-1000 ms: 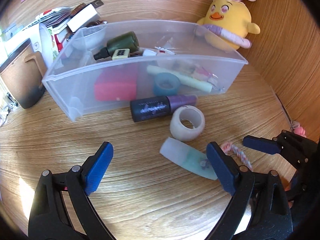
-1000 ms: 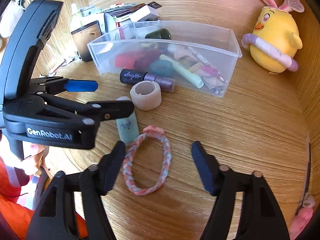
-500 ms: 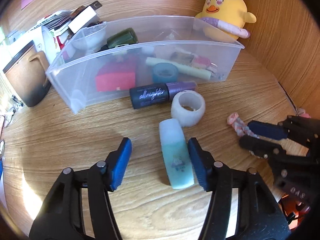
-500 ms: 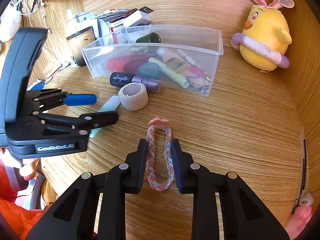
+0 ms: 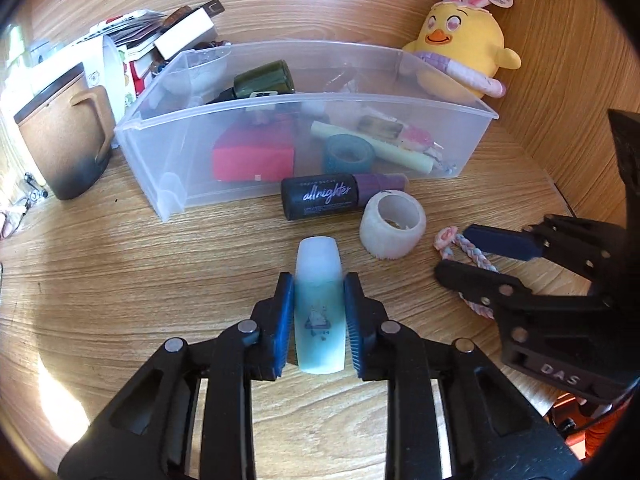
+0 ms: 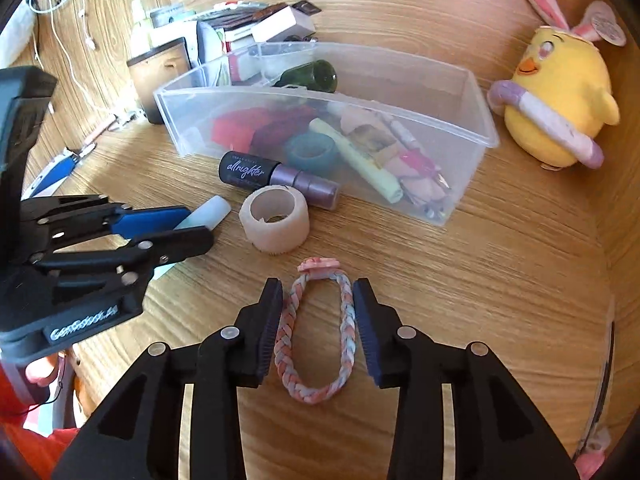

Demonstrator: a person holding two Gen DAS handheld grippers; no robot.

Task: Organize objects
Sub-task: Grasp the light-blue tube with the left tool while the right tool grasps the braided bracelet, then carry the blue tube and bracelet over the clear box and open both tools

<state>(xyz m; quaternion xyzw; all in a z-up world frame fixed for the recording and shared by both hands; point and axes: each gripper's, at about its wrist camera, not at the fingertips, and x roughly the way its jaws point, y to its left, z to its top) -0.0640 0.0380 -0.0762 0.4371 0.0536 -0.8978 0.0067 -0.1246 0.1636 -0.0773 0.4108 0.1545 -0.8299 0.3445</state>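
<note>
Left hand-held gripper [image 5: 319,314], jaws closing, pads pressed on pale teal translucent tube [image 5: 319,308] at lower centre on wooden surface [image 5: 120,272]. Right hand-held gripper [image 6: 319,320] opening; braided pink-blue fabric loop [image 6: 316,332] lay between its pads, lower centre.

Teal-white tube [image 5: 319,312]; pink-blue braided band [image 6: 316,332]; yellow plush chick [image 5: 460,40]

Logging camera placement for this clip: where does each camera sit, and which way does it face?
Left wrist: on the left tool, angled down at the desk; its closing fingers flank a pale blue bottle; the right tool shows at the side.
Right wrist: on the right tool, angled down; its opening fingers flank a braided hair tie.
Shared: clear plastic bin, yellow chick plush.
</note>
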